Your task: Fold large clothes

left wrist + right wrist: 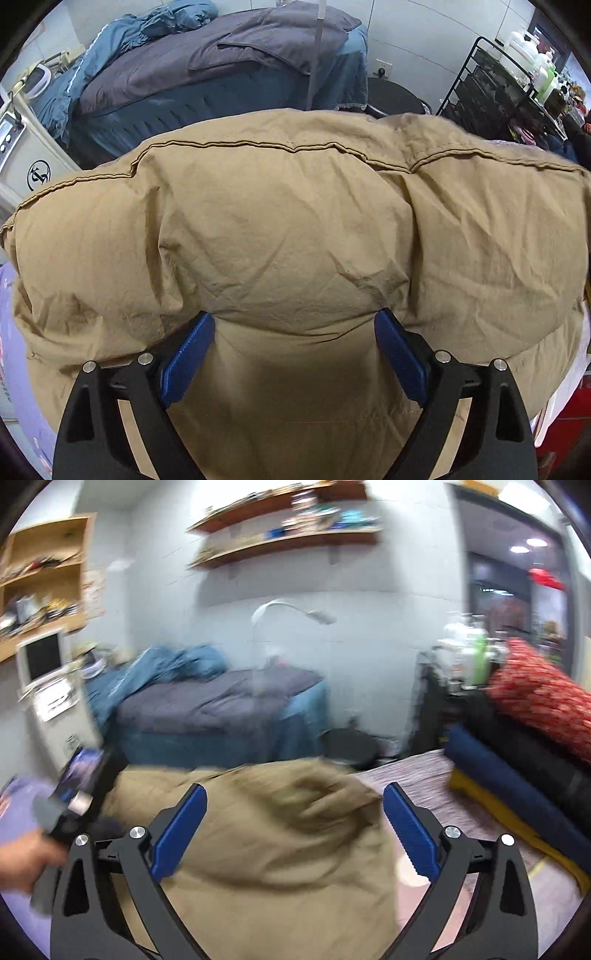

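The tan padded coat (295, 229) lies bundled on a bed, puffed up and creased, its long axis running side to side across the left wrist view, with a stitched seam (258, 144) tracing its far edge. It rests on a lilac printed sheet (14, 350) at the bed's left side and, in the right wrist view, on a pinkish mottled cover (417, 775) towards the right.

The left gripper (294, 350) points steeply down at the near edge of the coat. Its blue pads (188, 362) stand wide apart, and the fabric bulges up between them; the tips seem to sink into the padding, but the pads are not pinching it, so nothing is gripped. The right gripper (295, 827) is also spread wide with nothing between its fingers. It hangs higher and farther back, looking across the coat at a shallower angle, in a blurred picture. In that view the person's left hand (26, 853) shows at the left edge, holding the left tool's handle.

The left gripper looks the nearer of the two, already on the coat's near edge, so a fold away across the short axis would most likely start there.

Beyond stand another bed with grey and blue bedding (207, 62), a black wire rack (491, 88) and stacked rolled blankets (535, 716).
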Demonstrator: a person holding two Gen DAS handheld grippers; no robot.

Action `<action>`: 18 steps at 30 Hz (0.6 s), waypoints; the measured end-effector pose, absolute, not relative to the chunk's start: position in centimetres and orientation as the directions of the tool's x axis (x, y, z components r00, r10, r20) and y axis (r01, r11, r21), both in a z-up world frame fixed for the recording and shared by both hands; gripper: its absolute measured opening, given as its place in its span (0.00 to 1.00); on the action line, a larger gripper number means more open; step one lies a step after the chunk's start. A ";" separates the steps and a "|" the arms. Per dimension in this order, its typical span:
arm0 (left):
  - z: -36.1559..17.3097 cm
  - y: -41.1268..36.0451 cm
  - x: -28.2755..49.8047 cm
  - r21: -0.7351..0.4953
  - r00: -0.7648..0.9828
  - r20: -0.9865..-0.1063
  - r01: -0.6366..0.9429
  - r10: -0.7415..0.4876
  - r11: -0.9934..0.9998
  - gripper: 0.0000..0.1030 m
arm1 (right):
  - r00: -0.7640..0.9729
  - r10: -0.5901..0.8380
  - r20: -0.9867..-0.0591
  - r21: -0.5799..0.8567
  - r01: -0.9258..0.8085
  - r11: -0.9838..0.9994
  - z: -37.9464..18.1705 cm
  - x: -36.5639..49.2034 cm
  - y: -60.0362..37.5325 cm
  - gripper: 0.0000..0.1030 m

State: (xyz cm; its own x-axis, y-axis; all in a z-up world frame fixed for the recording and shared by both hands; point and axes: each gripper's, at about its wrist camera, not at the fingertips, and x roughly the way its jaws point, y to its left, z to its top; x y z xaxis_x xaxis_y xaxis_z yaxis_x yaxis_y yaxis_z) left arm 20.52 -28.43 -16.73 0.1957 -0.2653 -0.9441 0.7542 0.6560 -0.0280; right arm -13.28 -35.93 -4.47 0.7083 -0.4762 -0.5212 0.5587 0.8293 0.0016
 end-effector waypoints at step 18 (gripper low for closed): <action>-11.4 -24.0 18.5 0.027 0.363 -0.844 0.765 -0.395 0.644 0.94 | 0.474 -0.218 -0.853 0.082 0.534 0.842 -14.0 -3.5 -43.3 0.94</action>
State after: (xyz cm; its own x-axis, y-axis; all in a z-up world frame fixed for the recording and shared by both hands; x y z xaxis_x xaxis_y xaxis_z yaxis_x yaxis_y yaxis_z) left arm 18.51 -23.95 -11.37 0.3629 -0.3951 -0.8439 0.7647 0.6439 0.0274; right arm -3.49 -43.26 -13.99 0.4739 -0.2177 -0.8532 0.5337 0.8417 0.0816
